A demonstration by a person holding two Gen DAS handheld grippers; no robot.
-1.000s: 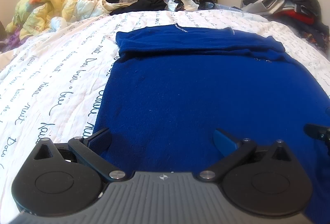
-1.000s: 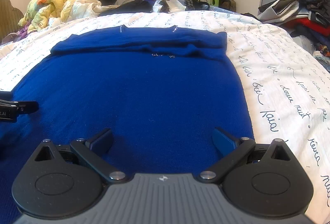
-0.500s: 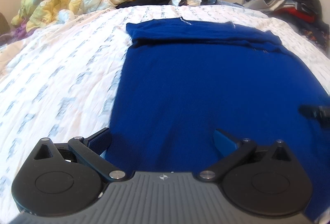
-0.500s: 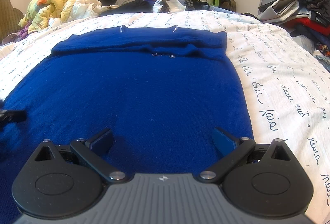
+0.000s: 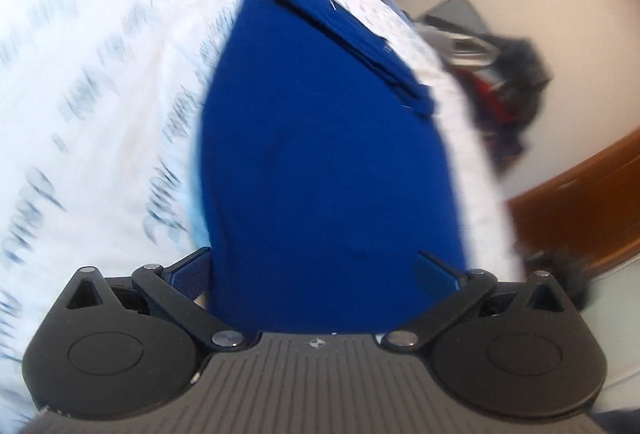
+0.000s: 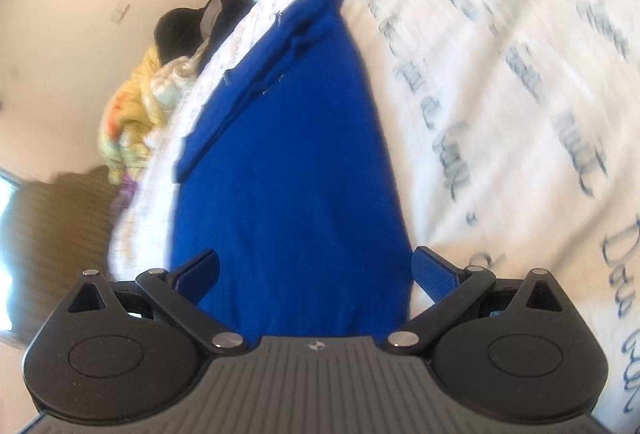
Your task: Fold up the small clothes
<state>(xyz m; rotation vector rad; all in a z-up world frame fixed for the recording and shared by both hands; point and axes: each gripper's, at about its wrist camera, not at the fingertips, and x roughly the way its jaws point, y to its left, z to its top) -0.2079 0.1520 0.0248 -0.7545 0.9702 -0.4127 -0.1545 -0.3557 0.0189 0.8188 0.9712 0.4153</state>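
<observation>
Tools tilted opposite ways, left tool (image 5: 316, 274) and right tool (image 6: 316, 274) spread wide over blue garment (image 5: 320, 154)

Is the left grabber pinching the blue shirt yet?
Cannot tell. In the blurred left wrist view the left gripper is wide open over the blue shirt, but no clear gap or contact shows.

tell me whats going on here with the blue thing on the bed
A person is folding a blue sweater spread on a white bedsheet printed with script. Its far end is already folded over. The left hand-held gripper and the right hand-held gripper are both open, tilted above the near end of the sweater, gripping nothing. Both views are motion-blurred.
</observation>
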